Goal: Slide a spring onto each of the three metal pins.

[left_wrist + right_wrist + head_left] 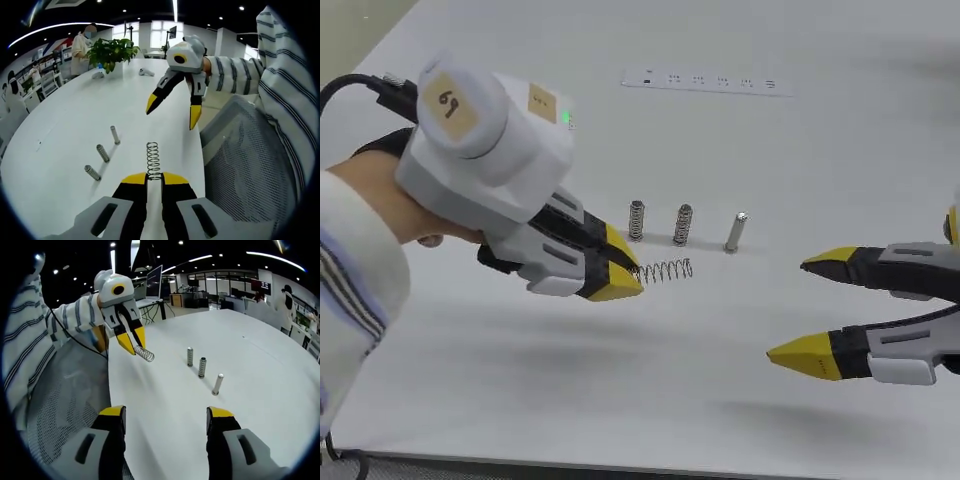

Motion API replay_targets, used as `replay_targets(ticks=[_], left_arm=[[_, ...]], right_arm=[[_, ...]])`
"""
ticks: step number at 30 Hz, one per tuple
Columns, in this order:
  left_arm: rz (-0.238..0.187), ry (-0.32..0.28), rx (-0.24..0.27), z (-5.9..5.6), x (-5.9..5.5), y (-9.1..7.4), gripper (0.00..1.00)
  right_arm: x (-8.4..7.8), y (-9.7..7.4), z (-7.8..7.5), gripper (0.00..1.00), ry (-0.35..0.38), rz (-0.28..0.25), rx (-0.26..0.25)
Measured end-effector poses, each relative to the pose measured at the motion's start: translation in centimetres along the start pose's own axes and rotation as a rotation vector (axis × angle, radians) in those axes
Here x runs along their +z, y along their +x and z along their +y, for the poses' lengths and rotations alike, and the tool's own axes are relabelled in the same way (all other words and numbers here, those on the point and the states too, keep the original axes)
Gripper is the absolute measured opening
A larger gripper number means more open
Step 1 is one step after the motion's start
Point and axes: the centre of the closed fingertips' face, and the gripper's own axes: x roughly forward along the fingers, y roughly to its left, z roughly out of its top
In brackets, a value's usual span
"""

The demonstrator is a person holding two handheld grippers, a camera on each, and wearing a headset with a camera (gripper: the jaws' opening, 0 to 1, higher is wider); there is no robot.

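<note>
While one spring (665, 270) sits pinched by its end in my left claw (634, 276), three pins (683, 224) stand upright on the desk (620, 390) just behind: two already wear springs, one is bare. My right claw (788, 308) gapes empty, well apart.

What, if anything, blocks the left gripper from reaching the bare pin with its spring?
Probably nothing, so yes. The left gripper holds the spring near the bare pin, with open table between them; the right gripper hangs open, well aside.
</note>
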Motion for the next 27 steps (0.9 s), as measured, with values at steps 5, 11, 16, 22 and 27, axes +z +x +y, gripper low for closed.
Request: replay_targets(ticks=[5, 11, 16, 22, 27], left_arm=[[0.008, 0.006, -0.012, -0.4, 0.0, 0.2, 0.02], [0.017, 0.008, -0.019, -0.6, -0.2, 0.3, 0.02], [0.018, 0.010, -0.024, -0.7, -0.2, 0.3, 0.02], [0.020, 0.015, -0.022, -0.6, -0.2, 0.5, 0.02], [0.011, 0.022, -0.032, -0.8, 0.0, 0.7, 0.02]], right_arm=[[1.0, 0.4, 0.6, 0.54, -0.021, -0.035, 0.040], [2.4, 1.4, 1.6, 0.54, -0.052, -0.059, 0.107], [3.0, 2.4, 1.7, 0.54, -0.072, -0.054, 0.125], [3.8, 3.3, 2.4, 0.50, -0.091, -0.067, 0.170], [4.5, 3.7, 3.1, 0.41, -0.129, -0.075, 0.209]])
